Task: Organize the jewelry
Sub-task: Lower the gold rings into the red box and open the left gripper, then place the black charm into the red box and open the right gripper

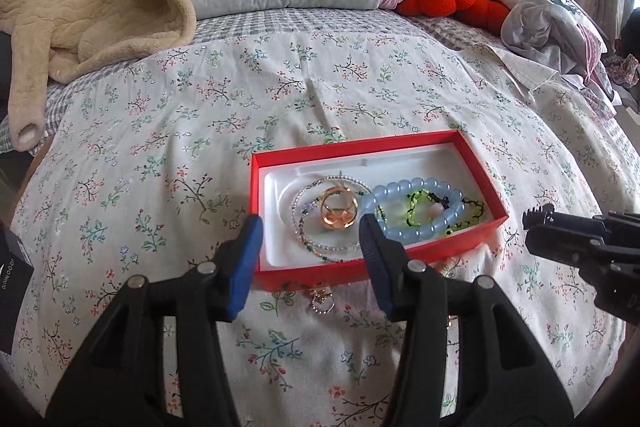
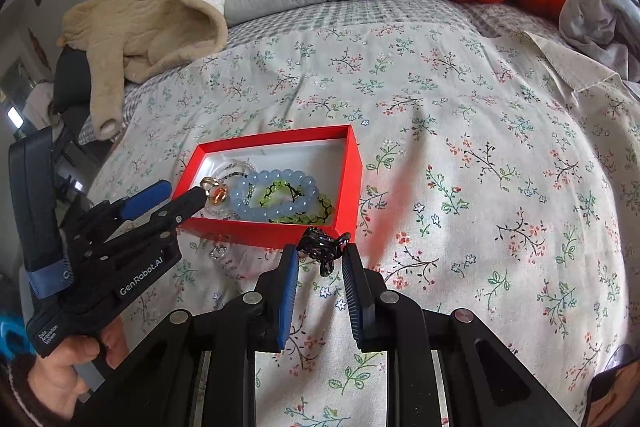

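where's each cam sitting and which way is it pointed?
Left wrist: on the left gripper, angled down over the red box; its own open fingers show, and the right gripper's tip.
Right wrist: on the right gripper, angled down at the bed; fingers hold a black chain piece; a hand shows.
Shared: red box, blue bead bracelet.

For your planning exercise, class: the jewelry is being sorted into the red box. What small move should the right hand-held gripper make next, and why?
Probably carry the black chain piece forward over the red box rim. The right hand-held gripper pinches it just short of the box's near wall, while the left hand-held gripper stands open and empty over the gold ring.
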